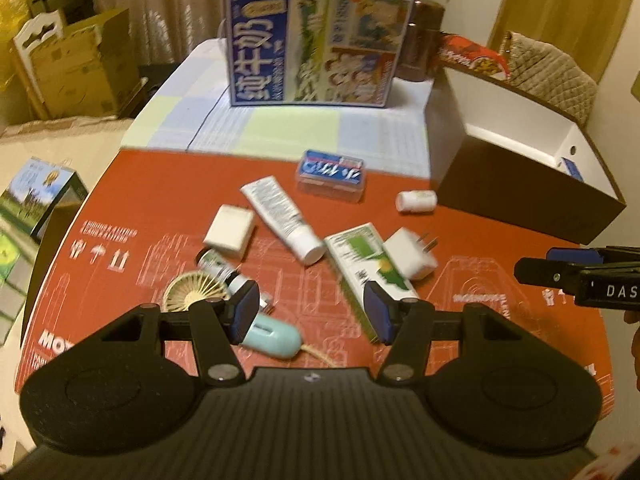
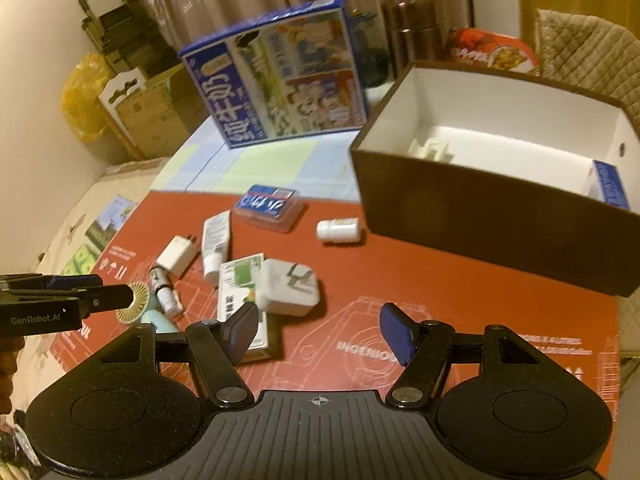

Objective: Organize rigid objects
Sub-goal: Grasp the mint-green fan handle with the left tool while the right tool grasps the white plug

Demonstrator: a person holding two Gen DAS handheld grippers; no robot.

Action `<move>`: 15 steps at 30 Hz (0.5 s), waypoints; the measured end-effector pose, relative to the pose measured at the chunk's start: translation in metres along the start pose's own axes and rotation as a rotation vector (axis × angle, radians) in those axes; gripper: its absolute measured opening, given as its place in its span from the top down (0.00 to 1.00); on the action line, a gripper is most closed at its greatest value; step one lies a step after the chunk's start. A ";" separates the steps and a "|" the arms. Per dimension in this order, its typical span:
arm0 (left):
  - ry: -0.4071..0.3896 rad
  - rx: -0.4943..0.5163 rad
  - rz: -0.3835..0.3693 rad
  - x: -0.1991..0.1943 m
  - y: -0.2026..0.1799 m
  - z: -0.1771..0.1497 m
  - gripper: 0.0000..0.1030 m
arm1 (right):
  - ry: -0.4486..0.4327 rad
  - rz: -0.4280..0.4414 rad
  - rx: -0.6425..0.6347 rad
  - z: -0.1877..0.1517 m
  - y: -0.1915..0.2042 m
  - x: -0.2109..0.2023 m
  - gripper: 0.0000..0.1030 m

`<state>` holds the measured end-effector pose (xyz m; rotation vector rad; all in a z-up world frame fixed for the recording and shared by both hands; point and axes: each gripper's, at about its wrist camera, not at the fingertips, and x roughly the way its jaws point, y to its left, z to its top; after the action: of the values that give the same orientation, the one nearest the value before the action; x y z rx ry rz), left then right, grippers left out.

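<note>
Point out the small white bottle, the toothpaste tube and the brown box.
small white bottle (image 2: 338,230), right wrist view, its side.
toothpaste tube (image 1: 280,216), left wrist view, mid-body.
brown box (image 2: 500,224), right wrist view, front wall.

- Mat (image 1: 168,200): red-orange, printed with thin white line drawings and white lettering.
- Cloth (image 1: 288,128): pale checks of blue, green and white.
- Milk carton (image 1: 316,44): blue, with white characters and a colourful picture panel.
- Box (image 2: 492,216): dark brown outside, white inside.
- Tube (image 1: 282,218): white with small dark print.
- Case (image 1: 331,174): clear, with a blue label.
- Bottle (image 1: 416,201): white.
- Chargers (image 1: 412,254): white.
- Carton (image 1: 366,262): white with green.
- Fan (image 1: 196,290): cream head, light blue handle.
- Hand-held gripper (image 1: 312,310): black, with blue pads.
</note>
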<state>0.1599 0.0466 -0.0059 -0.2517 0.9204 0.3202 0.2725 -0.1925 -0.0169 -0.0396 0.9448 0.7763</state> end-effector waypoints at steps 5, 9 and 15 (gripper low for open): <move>0.024 -0.040 0.024 0.005 0.016 -0.011 0.48 | 0.030 0.016 -0.005 -0.004 0.010 0.017 0.37; 0.042 -0.068 0.036 0.009 0.025 -0.018 0.48 | 0.050 0.023 -0.014 -0.007 0.016 0.028 0.37; 0.078 -0.107 0.041 0.022 0.034 -0.025 0.48 | 0.083 0.019 -0.015 -0.011 0.020 0.040 0.37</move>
<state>0.1412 0.0730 -0.0406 -0.3463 0.9879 0.4010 0.2662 -0.1585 -0.0475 -0.0768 1.0194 0.8039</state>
